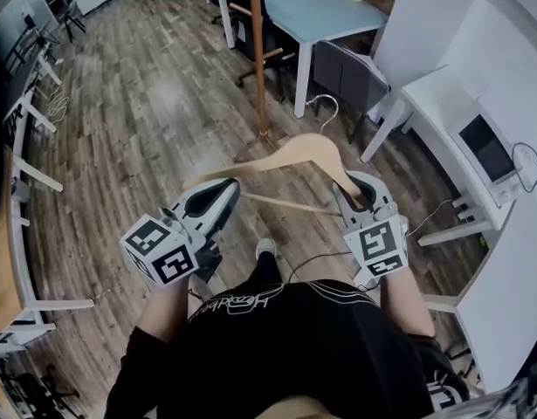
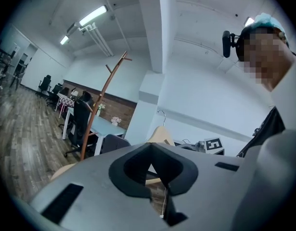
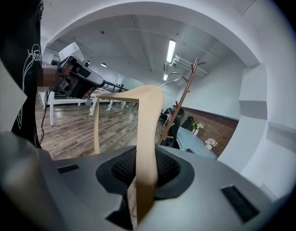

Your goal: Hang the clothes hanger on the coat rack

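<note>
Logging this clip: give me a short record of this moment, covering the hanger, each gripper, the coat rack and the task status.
hanger: wooden, held in the air in front of the person
right gripper: shut on the hanger's right arm, near its end
left gripper: jaws close together, nothing between them; sits under the hanger's left end
coat rack: wooden pole standing on the floor ahead, apart from the hanger
task status: hanger not yet hung

Smooth wooden hanger (image 1: pixel 305 147), metal hook (image 1: pixel 326 103)
</note>
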